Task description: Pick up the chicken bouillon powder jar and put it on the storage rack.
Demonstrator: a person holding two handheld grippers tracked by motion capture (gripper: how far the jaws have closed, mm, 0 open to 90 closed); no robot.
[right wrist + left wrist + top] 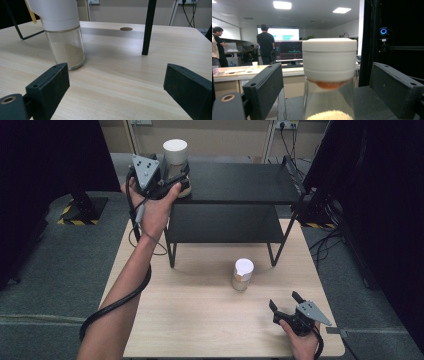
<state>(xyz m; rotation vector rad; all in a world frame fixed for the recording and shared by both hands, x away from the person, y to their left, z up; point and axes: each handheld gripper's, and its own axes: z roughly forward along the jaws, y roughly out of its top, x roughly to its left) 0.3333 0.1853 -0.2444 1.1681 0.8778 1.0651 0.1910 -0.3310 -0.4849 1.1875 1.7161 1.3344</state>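
Observation:
A glass jar with a white lid (175, 154) stands at the left end of the black rack's top shelf (240, 182). My left gripper (179, 179) is open around its lower part. In the left gripper view the jar (329, 57) sits between the two jaws with a gap on each side, and pale powder lies in its bottom. A second white-lidded jar (243, 274) with tan powder stands on the wooden table (200, 320). My right gripper (287, 307) rests open near the table's front right. This jar (66, 47) appears ahead and to the left of its jaws.
The rack's lower shelf (225, 222) and thin legs (148, 27) stand at the table's far half. Black curtains flank both sides. A cable trails along the left forearm (115, 302). People (265, 43) stand at desks far behind the rack.

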